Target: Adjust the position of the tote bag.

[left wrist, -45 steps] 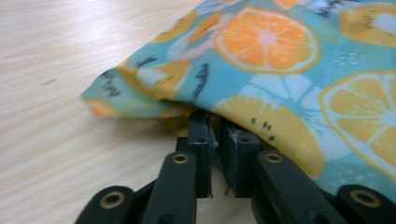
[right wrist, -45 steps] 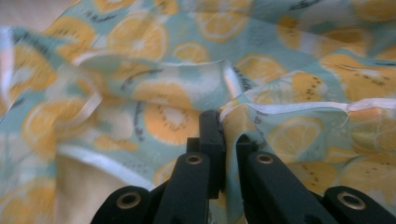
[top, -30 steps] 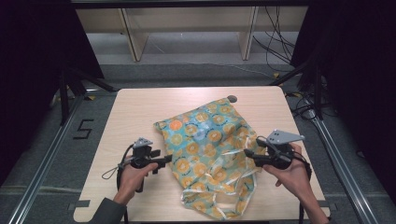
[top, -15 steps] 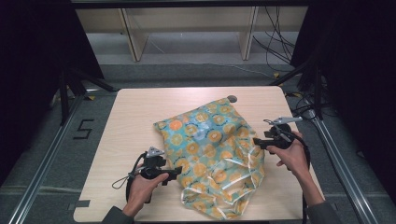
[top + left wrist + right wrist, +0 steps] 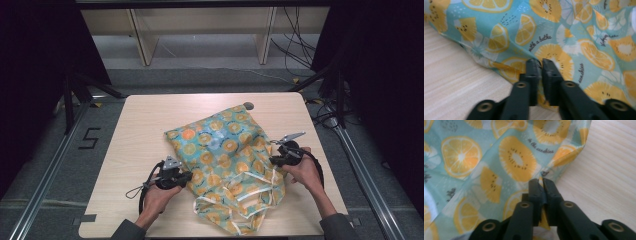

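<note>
High view: a light wooden table (image 5: 150, 130) with a teal bag (image 5: 225, 150) printed with orange and lemon slices lying crumpled across its middle and near-right part. Bag's handle loops trail toward the near edge. A small dark round spot (image 5: 248, 105) sits on the tabletop just past the bag's far corner.

Left gripper (image 5: 187, 178) held low at the bag's left edge, the person's left hand (image 5: 159, 196) behind it, cable looped on the table beside it. Right gripper (image 5: 274, 160) at the bag's right edge, right hand (image 5: 306, 171) wrapped round its body, grey plate on top.

Left gripper view: the two black jaws have just been closing and now stand together, a fold of the printed fabric (image 5: 554, 32) pinched between their tips, right where cloth meets bare wood (image 5: 454, 82).

Right gripper view: same picture mirrored. Jaws have just been closing, now clamped on a raised fold of the bag's edge (image 5: 516, 160), with a sliver of yellow fabric showing between them. Bare tabletop (image 5: 609, 177) lies just beside the pinch.

Both grips sit on opposite side edges of the bag; the bag rests on the table.
</note>
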`<action>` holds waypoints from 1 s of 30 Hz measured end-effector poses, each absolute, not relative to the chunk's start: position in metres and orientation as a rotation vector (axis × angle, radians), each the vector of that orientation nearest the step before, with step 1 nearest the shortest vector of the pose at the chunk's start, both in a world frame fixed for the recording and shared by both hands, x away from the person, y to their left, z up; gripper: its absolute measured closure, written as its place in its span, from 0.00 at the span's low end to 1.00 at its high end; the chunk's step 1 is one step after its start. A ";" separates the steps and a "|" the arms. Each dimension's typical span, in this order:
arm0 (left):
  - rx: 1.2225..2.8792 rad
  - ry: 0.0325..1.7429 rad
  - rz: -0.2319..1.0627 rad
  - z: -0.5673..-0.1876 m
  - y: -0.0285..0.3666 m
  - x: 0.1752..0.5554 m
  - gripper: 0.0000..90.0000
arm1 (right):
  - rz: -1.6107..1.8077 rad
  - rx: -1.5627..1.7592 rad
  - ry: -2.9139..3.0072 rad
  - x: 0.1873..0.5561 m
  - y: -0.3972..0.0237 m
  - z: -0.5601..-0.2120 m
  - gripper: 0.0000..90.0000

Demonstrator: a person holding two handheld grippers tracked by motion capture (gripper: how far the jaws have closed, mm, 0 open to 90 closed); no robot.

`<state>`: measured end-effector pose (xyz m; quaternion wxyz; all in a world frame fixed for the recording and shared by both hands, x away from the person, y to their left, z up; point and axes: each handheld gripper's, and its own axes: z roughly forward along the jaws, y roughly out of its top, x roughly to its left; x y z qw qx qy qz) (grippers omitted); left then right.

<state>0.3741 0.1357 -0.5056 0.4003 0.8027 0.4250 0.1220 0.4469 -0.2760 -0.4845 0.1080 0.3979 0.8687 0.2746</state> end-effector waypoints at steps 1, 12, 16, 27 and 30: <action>2.034 1.067 0.321 -0.505 0.137 0.375 0.99 | 0.806 1.163 2.565 0.445 -0.275 -0.485 1.00; 1.984 1.105 0.439 -0.498 0.165 0.401 0.99 | 0.851 1.069 2.636 0.406 -0.250 -0.483 0.99; 1.982 1.107 0.474 -0.497 0.174 0.412 0.99 | 0.929 0.985 2.641 0.397 -0.236 -0.484 0.99; 1.909 1.183 0.387 -0.491 0.196 0.413 0.74 | 0.878 0.912 2.687 0.383 -0.218 -0.484 0.90; 1.870 1.203 0.368 -0.480 0.202 0.399 0.59 | 0.924 0.938 2.659 0.384 -0.221 -0.483 0.81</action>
